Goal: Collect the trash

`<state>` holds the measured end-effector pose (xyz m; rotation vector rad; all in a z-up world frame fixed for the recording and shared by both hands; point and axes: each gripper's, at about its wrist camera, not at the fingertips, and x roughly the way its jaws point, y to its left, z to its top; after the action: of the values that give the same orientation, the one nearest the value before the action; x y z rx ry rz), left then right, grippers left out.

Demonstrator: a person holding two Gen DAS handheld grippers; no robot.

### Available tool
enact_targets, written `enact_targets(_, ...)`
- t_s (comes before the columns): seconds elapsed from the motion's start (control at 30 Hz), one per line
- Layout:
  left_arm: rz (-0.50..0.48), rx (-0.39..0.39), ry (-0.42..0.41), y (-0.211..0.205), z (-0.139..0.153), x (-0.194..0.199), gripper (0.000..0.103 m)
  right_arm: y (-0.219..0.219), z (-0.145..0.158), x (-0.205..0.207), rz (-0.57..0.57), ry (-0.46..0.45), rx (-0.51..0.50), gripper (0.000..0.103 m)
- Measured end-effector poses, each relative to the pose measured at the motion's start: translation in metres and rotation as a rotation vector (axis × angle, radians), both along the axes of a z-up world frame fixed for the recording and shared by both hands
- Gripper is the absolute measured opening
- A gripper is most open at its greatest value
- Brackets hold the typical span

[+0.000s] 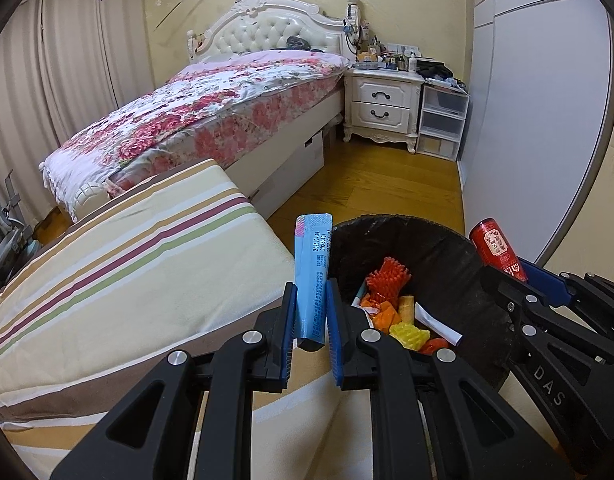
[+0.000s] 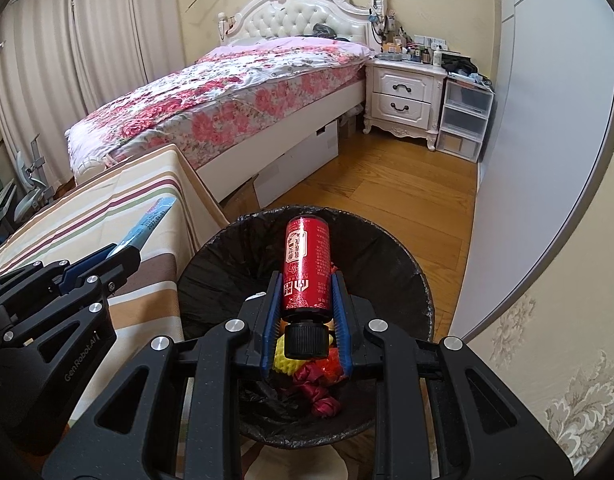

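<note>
Item: red bottle (image 2: pixel 305 272), clamped between the right gripper (image 2: pixel 305 312) fingers, cap toward us, body out past the fingertips, directly over the black-lined bin (image 2: pixel 407 280).
Item: blue sachet (image 1: pixel 312 276), pinched upright by the left gripper (image 1: pixel 311 312), bin just right of its fingers.
Method: we part the right fingers first, then carry the sachet over the rim before we let go.

The right gripper (image 2: pixel 305 300) clamps a red cylindrical bottle with a black screw cap (image 2: pixel 305 270) (cap toward the camera) above a round bin lined with a black plastic bag (image 2: pixel 403 280). At left, the left gripper (image 2: pixel 119 252) pinches a flat light-blue paper packet (image 2: pixel 153 220) over a striped fabric-covered surface (image 2: pixel 107 208).
</note>
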<state>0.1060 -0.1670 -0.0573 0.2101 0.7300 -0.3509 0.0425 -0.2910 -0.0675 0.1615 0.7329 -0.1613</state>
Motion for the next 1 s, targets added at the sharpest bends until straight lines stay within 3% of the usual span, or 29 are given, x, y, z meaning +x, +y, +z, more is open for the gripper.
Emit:
enact_targets(0.47,-0.008,0.024,0.025,-0.017,-0.009,0.013,0.017,-0.007,-0.009,0.014,-0.015,0.024,0.008,0.024)
enact_targets(0.57,0.000,0.028,0.042,-0.018,-0.011,0.016,0.021,-0.009,-0.010,0.016,-0.023,0.029,0.008,0.027)
enact_targets(0.6,0.002,0.033,0.047,-0.018,-0.012,0.016,0.023,-0.009,-0.010,0.017,-0.026,0.030,0.007,0.035)
enact_targets(0.63,0.006,0.037,0.047,-0.018,-0.013,0.017,0.032,-0.010,-0.011,0.017,-0.030,0.029,0.004,0.042)
enact_targets(0.73,0.027,0.037,0.036,-0.016,-0.013,0.016,0.058,-0.011,-0.011,0.015,-0.040,0.025,-0.003,0.044)
enact_targets(1.0,0.049,0.039,0.019,-0.006,-0.009,0.013,0.072,-0.016,-0.010,0.010,-0.077,0.013,-0.012,0.062)
